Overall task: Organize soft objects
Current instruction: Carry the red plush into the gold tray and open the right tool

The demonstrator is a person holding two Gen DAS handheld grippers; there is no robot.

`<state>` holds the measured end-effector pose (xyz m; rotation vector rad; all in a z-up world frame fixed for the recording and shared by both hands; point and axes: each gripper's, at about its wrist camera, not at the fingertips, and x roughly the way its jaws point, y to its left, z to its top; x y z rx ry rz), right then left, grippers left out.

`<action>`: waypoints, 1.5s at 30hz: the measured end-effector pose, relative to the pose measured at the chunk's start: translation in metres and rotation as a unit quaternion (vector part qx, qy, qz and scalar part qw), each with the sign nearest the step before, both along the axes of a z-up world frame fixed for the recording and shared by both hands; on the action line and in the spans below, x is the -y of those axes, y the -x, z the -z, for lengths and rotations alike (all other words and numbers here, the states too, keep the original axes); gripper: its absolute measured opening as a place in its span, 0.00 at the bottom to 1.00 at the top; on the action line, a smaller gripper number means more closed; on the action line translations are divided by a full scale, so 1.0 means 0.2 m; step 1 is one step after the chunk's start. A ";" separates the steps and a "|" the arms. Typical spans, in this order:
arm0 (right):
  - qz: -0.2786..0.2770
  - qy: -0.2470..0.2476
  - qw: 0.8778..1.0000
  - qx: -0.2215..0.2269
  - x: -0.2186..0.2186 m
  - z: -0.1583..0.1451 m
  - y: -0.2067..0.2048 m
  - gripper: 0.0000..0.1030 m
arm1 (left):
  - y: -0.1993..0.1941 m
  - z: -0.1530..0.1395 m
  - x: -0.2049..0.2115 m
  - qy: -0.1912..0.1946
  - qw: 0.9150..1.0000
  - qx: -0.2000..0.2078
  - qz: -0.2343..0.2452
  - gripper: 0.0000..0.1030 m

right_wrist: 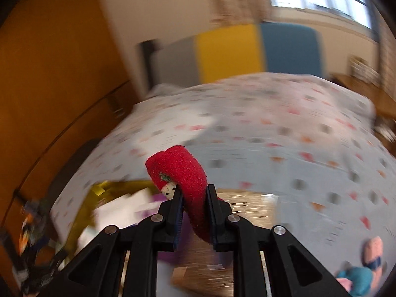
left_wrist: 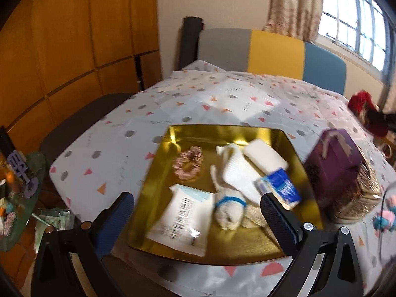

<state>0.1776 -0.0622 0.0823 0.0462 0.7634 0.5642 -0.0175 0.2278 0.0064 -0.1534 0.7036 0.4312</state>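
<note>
Left wrist view: the left gripper (left_wrist: 198, 212) hangs with its fingers (left_wrist: 277, 220) spread wide and nothing between them, over the near edge of a gold tray (left_wrist: 158, 173) on the worktop (left_wrist: 104, 153). In the tray lie a pink scrunchie (left_wrist: 188, 162), a white cloth (left_wrist: 235, 170), a white sponge (left_wrist: 266, 157), a tissue pack (left_wrist: 281, 189), a rolled sock (left_wrist: 229, 210) with a blue band, and a flat packet (left_wrist: 180, 220). All look light and yielding. A purple box (left_wrist: 336, 163) stands just right of the tray. At the far right edge the red sock (left_wrist: 363, 109) shows in the air.

Right wrist view: the right gripper (right_wrist: 194, 198) is clamped on the red sock (right_wrist: 180, 168), pinched at mid-length, with a folded loop standing above the fingers (right_wrist: 178, 208). It is fuzzy, limp and light; it squashes under the pads, so a hold across the doubled thickness seems safest. The frame is blurred.

The worktop wears a thin patterned cloth (right_wrist: 272, 136) that may wrinkle or drag. A colour-block chair (right_wrist: 247, 49), wooden cupboards (left_wrist: 74, 37) and a window (left_wrist: 358, 19) ring the room.
</note>
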 end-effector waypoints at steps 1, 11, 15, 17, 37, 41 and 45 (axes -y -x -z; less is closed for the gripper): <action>-0.031 0.008 1.000 0.002 -0.09 0.01 0.05 0.16 | 0.01 0.00 -0.02 -0.001 1.000 0.001 -0.008 1.00; -0.222 0.097 0.970 -0.022 -0.75 0.35 0.51 0.16 | 0.11 -0.03 -0.22 -0.015 0.997 0.023 -0.076 1.00; -0.228 0.116 0.966 -0.046 -0.85 0.51 0.54 0.16 | 0.13 -0.03 -0.22 -0.015 0.997 0.022 -0.078 1.00; -0.227 0.130 0.963 -0.060 -0.90 0.58 0.55 0.17 | 0.13 -0.03 -0.21 -0.015 0.997 0.020 -0.076 1.00; -0.178 0.125 0.974 -0.066 -0.85 0.64 0.54 0.42 | 0.11 -0.01 -0.12 -0.007 0.999 0.012 -0.040 1.00; -0.160 0.119 0.979 -0.035 -0.80 0.58 0.55 0.42 | 0.10 -0.01 -0.10 -0.006 0.999 0.010 -0.032 1.00; -0.140 0.115 0.983 -0.009 -0.76 0.52 0.56 0.42 | 0.09 0.00 -0.08 -0.005 1.000 0.006 -0.024 1.00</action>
